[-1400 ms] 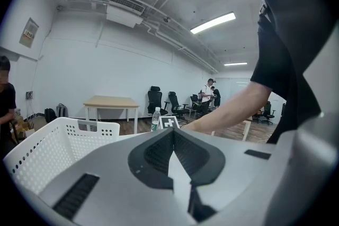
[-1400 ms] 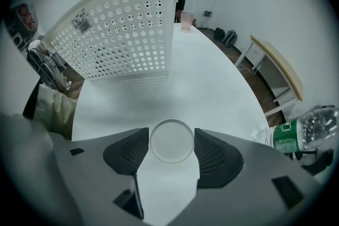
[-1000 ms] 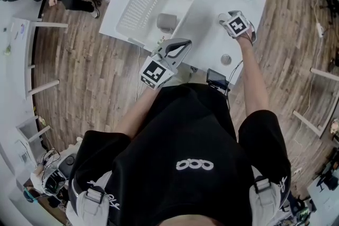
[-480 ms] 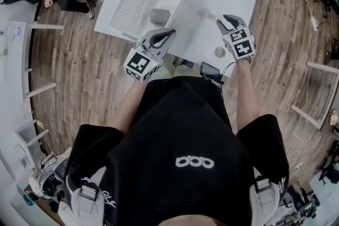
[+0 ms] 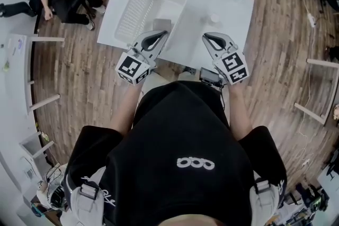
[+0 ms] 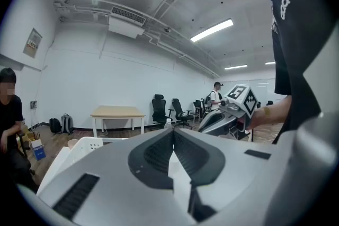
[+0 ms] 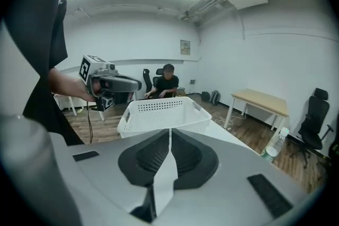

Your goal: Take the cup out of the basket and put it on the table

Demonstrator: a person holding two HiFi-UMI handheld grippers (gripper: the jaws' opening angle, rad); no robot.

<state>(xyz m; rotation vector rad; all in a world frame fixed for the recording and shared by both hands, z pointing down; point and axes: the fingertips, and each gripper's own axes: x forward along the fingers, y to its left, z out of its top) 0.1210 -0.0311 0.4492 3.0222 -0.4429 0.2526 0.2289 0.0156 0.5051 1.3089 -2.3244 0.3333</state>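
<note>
**One shirt logo, two coded cubes, nothing else legible**

The only brand-like mark is a white logo (image 5: 195, 163) on the black shirt (image 5: 175, 124) in the head view. It is three linked rings that read roughly as "ooo", with no words beside it. Slivers of the same white print show at the shirt's edge in both gripper views.

The left marker cube (image 5: 131, 67) and the right marker cube (image 5: 233, 63) carry black-and-white square code patterns on their faces. These are machine markers, with no letters or digits.

A wall notice (image 6: 33, 43) in the left gripper view and a framed sheet (image 7: 184, 47) on the far wall in the right gripper view are both too small to read.
</note>
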